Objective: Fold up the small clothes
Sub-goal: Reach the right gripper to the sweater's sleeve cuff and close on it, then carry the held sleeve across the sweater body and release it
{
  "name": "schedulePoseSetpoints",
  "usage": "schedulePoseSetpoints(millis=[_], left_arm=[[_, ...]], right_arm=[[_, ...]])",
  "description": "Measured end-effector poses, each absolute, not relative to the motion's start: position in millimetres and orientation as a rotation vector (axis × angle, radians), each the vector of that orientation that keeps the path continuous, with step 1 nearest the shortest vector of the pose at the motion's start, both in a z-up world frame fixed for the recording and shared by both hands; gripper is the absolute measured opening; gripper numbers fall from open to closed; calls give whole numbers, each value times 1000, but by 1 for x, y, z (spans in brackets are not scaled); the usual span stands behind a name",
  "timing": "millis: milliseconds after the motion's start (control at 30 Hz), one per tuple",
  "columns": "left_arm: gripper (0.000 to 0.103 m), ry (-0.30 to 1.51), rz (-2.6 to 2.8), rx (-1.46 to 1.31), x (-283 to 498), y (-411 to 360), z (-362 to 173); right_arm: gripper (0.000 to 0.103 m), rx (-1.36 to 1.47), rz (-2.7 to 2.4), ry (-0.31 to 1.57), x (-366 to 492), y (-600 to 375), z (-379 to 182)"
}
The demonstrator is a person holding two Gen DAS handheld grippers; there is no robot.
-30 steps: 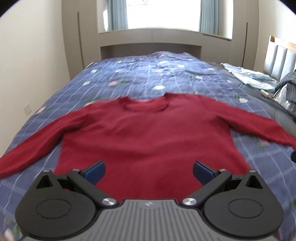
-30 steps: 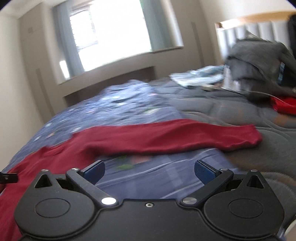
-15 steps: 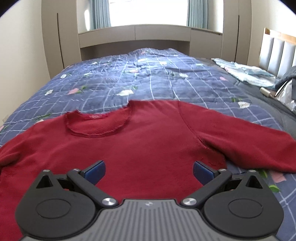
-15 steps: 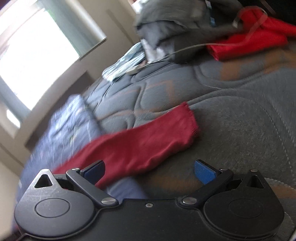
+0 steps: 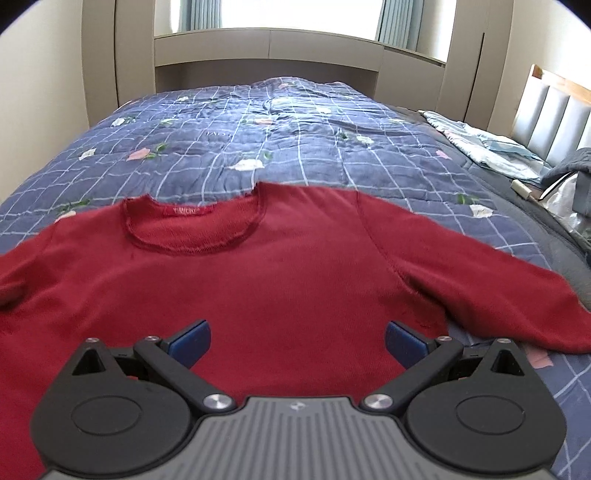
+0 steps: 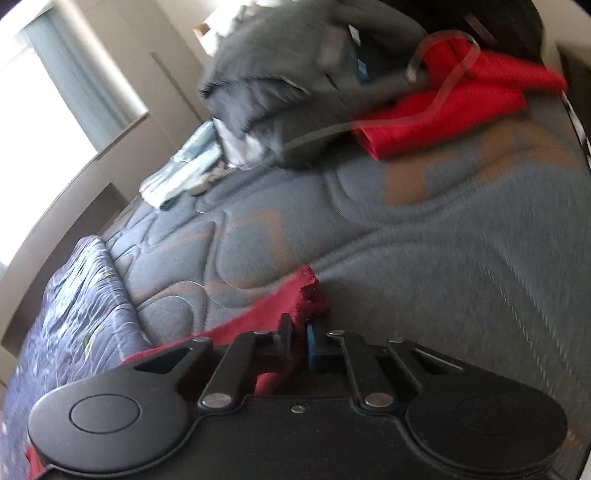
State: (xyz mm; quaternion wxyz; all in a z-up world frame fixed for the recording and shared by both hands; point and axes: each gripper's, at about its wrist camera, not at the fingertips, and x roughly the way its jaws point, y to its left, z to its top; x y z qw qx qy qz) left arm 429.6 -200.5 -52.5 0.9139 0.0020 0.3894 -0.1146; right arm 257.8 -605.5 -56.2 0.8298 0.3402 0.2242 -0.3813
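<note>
Nearest the onlooker, the left gripper (image 5: 297,341) hovers over the lower body of the dark red knitted long-sleeved sweater (image 5: 258,280), its blue-padded fingers (image 5: 190,341) spread wide and grasping nothing. The sweater lies flat, front up, on the blue quilted bedspread with white grid lines and flower prints (image 5: 295,140), round neckline (image 5: 192,230) toward the window and one sleeve (image 5: 498,295) stretched out toward the grey side of the bed.

At the end of that sleeve, the right gripper (image 6: 300,341) has its fingers clenched on the frayed sleeve cuff (image 6: 308,295), which bunches up just past the fingertips. The cuff lies over the grey quilted mattress cover (image 6: 424,240), beside the edge of the bedspread.

Farther along the grey cover lie a folded bright red garment (image 6: 443,110) and, touching it, a heap of dark grey clothing (image 6: 288,62); a pale blue patterned cloth (image 6: 184,173) lies beyond. This view is blurred.

At the far end stand beige built-in cabinets (image 5: 269,48) beneath a bright window with blue-grey curtains (image 5: 395,18).
</note>
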Motion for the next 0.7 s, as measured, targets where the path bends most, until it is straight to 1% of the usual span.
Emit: schedulePoseSetpoints(millis=[167,300,433,567,700], left_arm=[[103,854,-282,-71,438,-180,-37],[103,839,-263,-126,441,-154,-22],[103,805,-229,-196,441,-119,-3],[103,763,-167,-240,438,-79,14],[103,712,-84,-291,435,-34,30]], right_arm=[[6,569,-663,429,287,-578,-10],[6,474,-464,371,325,-538,35],[6,356,-249,333,373,-473,73],[6,278,-39,333,423,-398,93],[6,216,161,350,461,-309,96]])
